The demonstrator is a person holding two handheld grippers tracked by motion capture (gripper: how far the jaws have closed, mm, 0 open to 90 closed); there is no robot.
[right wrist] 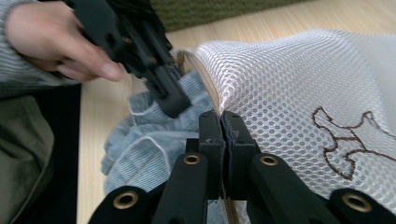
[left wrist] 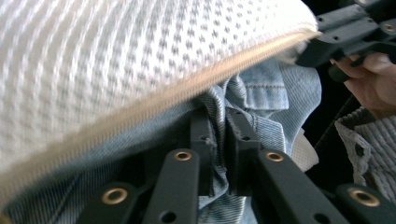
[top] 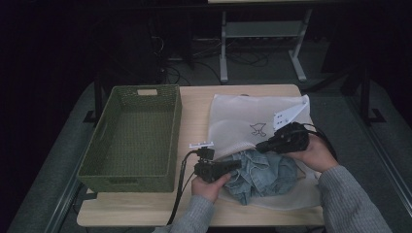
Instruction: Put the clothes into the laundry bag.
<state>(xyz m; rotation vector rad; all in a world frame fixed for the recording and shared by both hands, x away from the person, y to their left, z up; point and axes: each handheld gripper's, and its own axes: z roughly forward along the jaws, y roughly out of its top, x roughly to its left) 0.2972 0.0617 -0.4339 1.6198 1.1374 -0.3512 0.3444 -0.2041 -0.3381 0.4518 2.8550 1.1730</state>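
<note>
Now denim garment (left wrist: 261,100) sits pinched between left jaws

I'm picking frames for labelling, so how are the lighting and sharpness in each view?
High view: dim, room behind nearly black, table evenly lit, slightly soft. Left gripper view: mesh bag close and blurred, denim garment sharper. Right gripper view: bright; mesh weave crisp, the left gripper and hand out of focus.

The green basket (top: 130,138) walls off the table's left half — its tall sides block any low sweep there. A bare strip of table (top: 194,114) runs between it and the white mesh bag (top: 248,119). The crumpled denim garment (top: 262,174) crowds the near edge — both hands sit tight against it.
</note>
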